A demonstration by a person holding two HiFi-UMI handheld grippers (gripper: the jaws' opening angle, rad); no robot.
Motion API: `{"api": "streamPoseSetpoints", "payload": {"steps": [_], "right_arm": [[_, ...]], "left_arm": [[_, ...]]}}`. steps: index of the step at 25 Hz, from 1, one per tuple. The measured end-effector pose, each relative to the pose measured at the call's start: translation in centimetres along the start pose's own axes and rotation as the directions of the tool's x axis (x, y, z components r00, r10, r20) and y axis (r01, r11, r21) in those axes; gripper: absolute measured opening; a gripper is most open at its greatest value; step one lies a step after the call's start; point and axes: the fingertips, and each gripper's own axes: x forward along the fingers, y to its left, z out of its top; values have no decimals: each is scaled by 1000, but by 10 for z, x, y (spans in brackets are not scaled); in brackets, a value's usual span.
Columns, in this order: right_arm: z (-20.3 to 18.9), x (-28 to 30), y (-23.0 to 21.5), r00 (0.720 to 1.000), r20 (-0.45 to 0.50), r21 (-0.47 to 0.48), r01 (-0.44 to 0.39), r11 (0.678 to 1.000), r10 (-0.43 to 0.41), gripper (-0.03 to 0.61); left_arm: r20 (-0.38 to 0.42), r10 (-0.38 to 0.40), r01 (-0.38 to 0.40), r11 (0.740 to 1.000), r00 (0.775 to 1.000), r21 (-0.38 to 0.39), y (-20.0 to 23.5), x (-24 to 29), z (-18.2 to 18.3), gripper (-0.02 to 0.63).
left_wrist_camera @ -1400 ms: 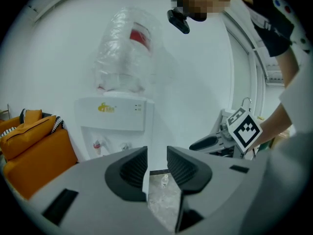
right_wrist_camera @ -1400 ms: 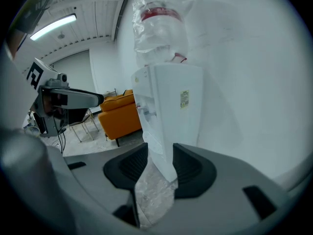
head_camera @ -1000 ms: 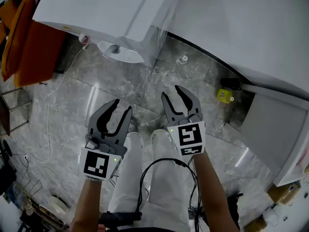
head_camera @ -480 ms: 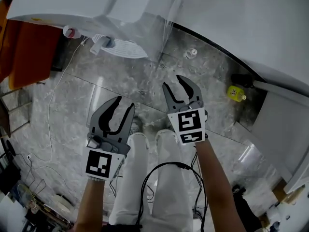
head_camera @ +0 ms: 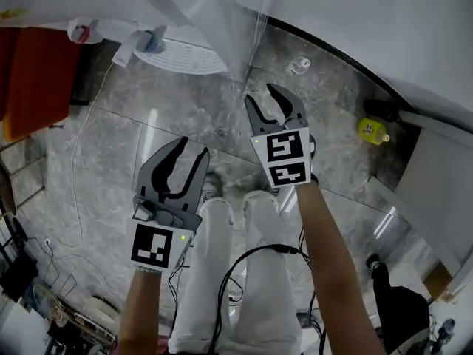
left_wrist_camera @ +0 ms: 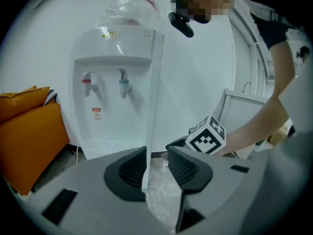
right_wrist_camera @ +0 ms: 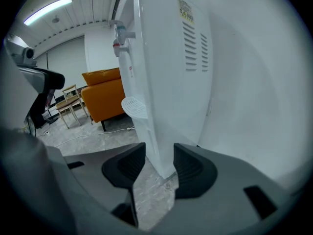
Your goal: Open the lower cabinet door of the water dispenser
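step: reaching toward water dispenser (left_wrist_camera: 115, 72) | left tongs (head_camera: 191, 150) half apart, empty | right tongs (head_camera: 260, 92) just opened wide, empty | likely best: sink lower, pinch unseen lower cabinet door's edge, pull gently

Floor (head_camera: 185, 117): grey marbled tiles, glossy; orange sofa (head_camera: 33, 72) standing on it at the left edge of the head view; white cable (head_camera: 74, 165) lying loose across the tiles just beside the sofa; small yellow object (head_camera: 373, 130) on the floor close to the white wall (head_camera: 384, 21), type not identifiable; small pale round object (head_camera: 299, 66) on the floor near the same wall; white cabinet (head_camera: 436, 183) at the right edge; wooden chairs (right_wrist_camera: 68, 104) beside the sofa; lit ceiling strip light (right_wrist_camera: 47, 10) overhead.
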Motion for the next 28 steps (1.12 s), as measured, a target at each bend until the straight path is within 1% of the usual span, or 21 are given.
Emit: {"api": "streamPoseSetpoints", "payload": {"steps": [3,6,12,16,19,25,28], "right_arm": [[-4,17,-3,1000,-5,-4,6,1000,-6,175],[-9,34,-1,1000,-12,0,-8,1000,8,192],[-15,66,0,999,-45,-21,-17,1000,16,192],[-18,83,-2,998,-64,-14,-8,1000,7,190],[-18,90,-2,998,-64,-7,-4,1000,3,183],[-18,91,-3,998,-55,10,31,999,-30,171],[-18,91,-2,998,-59,21,32,999,-31,163]], "left_arm": [[2,-4,4,1000,1000,-7,2,3,-7,135],[-4,-14,14,1000,1000,-6,5,4,-13,135],[-8,-16,16,1000,1000,-5,15,6,-19,135],[-16,-14,14,1000,1000,-11,22,7,-24,135],[-15,-9,9,1000,1000,-9,26,8,-26,135],[-8,-5,5,1000,1000,-16,28,9,-31,135],[-8,-1,1,1000,1000,-20,29,8,-33,135]]}}
